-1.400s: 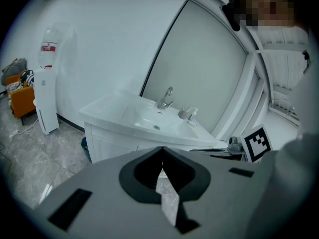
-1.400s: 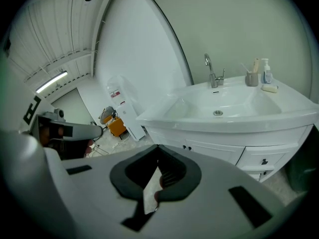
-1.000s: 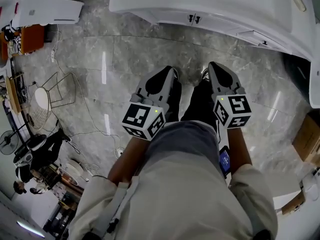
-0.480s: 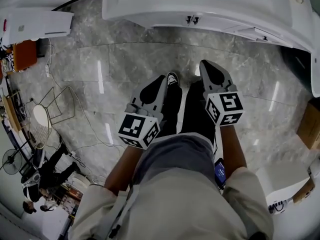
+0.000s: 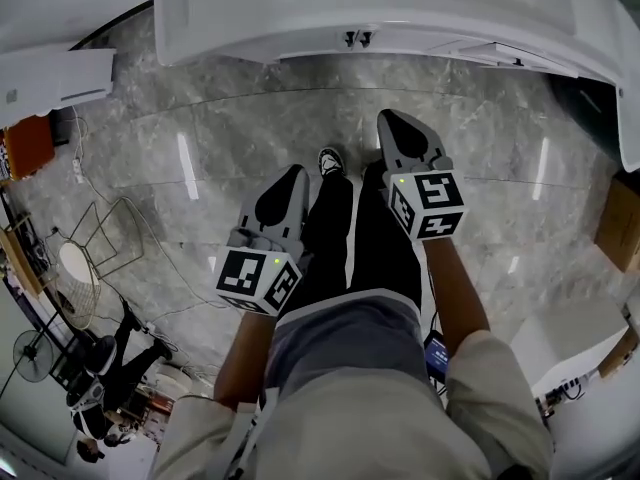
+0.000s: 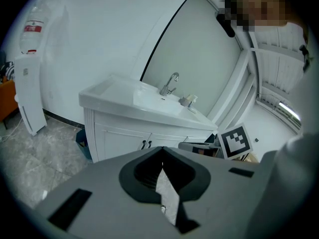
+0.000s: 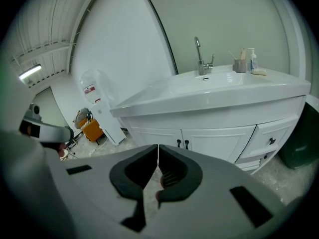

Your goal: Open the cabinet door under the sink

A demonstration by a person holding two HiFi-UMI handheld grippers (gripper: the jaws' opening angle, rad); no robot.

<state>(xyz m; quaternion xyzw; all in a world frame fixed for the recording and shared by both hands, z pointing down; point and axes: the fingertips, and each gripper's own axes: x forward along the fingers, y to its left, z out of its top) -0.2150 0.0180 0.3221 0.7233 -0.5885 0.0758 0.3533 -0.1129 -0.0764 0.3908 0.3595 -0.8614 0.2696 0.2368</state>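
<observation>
Stepped nearer to cabinet door. Holding left tool and right tool pressed together, empty. Expect stiff, light hinged panel; pinch dark knob.

Head view: left gripper at centre-left, pointing toward frame top, jaws pressed together, nothing between. Left marker cube at its rear; bare left forearm runs down toward frame bottom. Right gripper at centre-right, higher in frame than the left one, also pointing up-frame, jaws closed and empty. Right marker cube behind it; right forearm slants down into light sleeve. Grippers apart, legs between them.
</observation>
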